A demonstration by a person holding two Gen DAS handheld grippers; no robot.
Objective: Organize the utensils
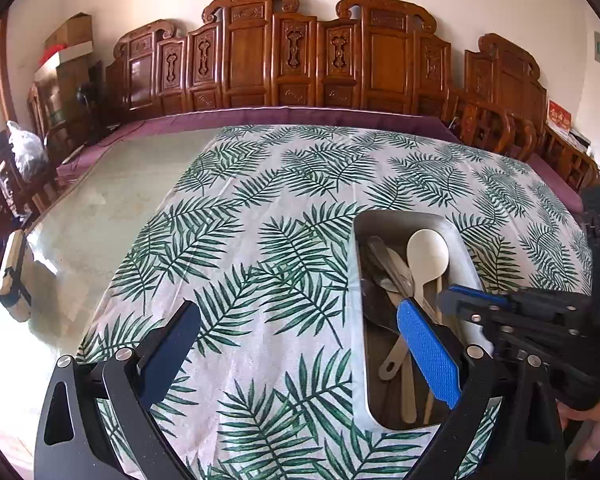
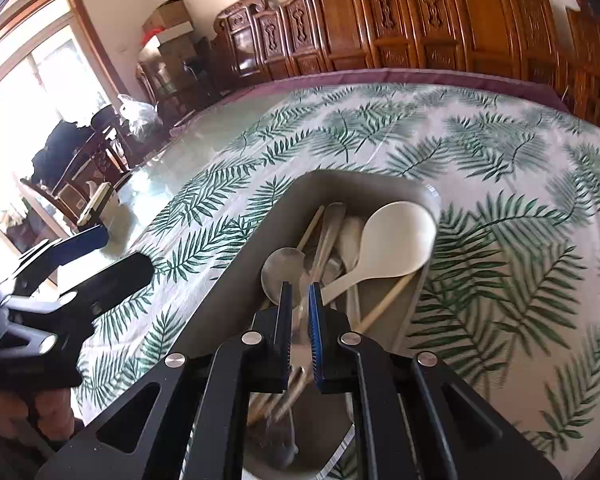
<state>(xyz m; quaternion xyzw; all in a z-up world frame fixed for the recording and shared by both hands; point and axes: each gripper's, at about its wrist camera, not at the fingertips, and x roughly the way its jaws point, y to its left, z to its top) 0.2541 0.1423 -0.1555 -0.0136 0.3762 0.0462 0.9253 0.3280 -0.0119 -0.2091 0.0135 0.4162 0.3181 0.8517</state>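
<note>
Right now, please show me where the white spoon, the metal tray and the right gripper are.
white spoon (image 2: pixel 396 236): right wrist view, on its bowl.
metal tray (image 1: pixel 400 218): left wrist view, on its far wall.
right gripper (image 2: pixel 300 292): right wrist view, between its fingertips.

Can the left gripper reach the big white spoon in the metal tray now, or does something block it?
Probably not cleanly. The left gripper is open beside the tray, but the right gripper hangs over the tray close to the white spoon, across its handle end, so it would likely be in the way.

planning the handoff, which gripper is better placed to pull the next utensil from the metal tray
Right. The right gripper is over the metal tray, jaws nearly closed among the utensils. The left gripper is open wide, mostly over the tablecloth.
</note>
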